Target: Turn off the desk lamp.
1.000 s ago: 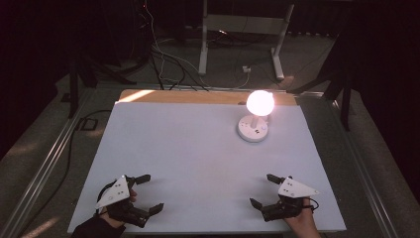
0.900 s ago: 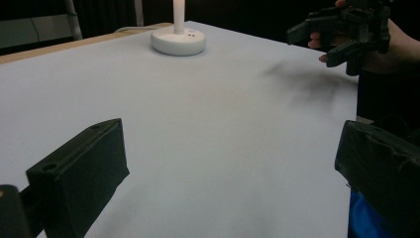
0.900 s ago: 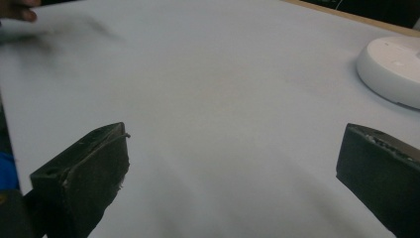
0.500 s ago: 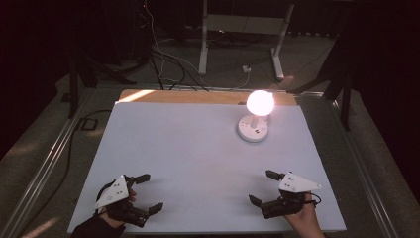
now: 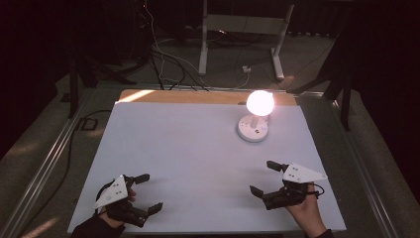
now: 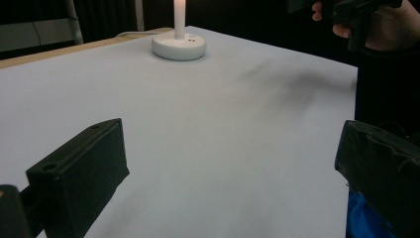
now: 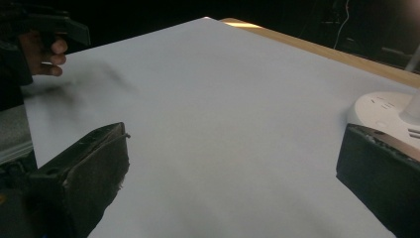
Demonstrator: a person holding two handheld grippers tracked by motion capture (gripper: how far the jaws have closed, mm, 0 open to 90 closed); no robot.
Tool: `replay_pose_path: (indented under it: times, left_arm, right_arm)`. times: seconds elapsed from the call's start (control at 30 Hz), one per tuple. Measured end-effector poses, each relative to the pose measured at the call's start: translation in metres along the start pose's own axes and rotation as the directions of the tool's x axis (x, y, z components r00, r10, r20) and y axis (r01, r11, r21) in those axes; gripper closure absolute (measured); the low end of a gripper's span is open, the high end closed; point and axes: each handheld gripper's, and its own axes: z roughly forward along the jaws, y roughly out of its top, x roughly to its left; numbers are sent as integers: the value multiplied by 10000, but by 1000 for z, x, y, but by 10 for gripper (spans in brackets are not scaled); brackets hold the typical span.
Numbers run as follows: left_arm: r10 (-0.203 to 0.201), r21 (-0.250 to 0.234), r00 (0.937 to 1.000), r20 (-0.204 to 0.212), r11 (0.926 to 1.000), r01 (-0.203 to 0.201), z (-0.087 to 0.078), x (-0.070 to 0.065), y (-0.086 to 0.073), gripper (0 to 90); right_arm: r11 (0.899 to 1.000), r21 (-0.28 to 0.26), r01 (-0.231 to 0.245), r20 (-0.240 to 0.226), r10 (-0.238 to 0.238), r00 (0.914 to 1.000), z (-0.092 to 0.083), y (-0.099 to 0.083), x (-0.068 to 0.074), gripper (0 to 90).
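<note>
White table [image 5: 198, 163], lit lamp [image 5: 254, 119], grippers spread

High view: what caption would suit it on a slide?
Two open hand-held grippers, left and right, hover over a white table beside a lit lamp.

Wooden table [image 5: 148, 94], white sheet [image 5: 198, 158] over it — lit lamp [image 5: 253, 121] far right

Left gripper [image 5: 145, 193], right gripper [image 5: 266, 177]: jaws apart.
</note>
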Motion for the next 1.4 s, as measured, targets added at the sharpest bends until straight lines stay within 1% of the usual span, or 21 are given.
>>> replay_pose_path:
  times: [0.13,0.37,0.57,0.67,0.8,1.0,1.23,1.4]
  left_arm:
    - [-14,-10,10000,6,10000,14,0,0,0,5]
    - [-16,-7,10000,-6,10000,16,0,0,0,5]
    - [-20,-27,10000,7,10000,20,0,0,0,5]
    - [-36,-25,10000,3,10000,36,0,0,0,5]
    - [-22,-3,10000,7,10000,22,0,0,0,5]
    - [-29,-17,10000,12,10000,29,0,0,0,5]
    - [-19,-15,10000,3,10000,19,0,0,0,5]
    - [-28,-22,10000,11,10000,28,0,0,0,5]
  right_arm:
    - [10000,-13,-5,-90,5,10000,3,5,-2,0]
    - [9998,-137,154,-102,-155,9998,9,18,-7,0]
    - [9998,-139,153,-16,-153,9999,14,22,-12,0]
    - [9998,-184,63,-46,-64,10000,16,25,-16,0]
    - [9998,-131,125,-65,-126,9999,19,30,-19,0]
    - [9997,-206,117,6,-116,9999,22,37,-26,0]
    - [9991,-413,54,145,-48,9999,24,47,-34,0]
    - [9990,-444,6,186,2,9998,27,51,-39,0]
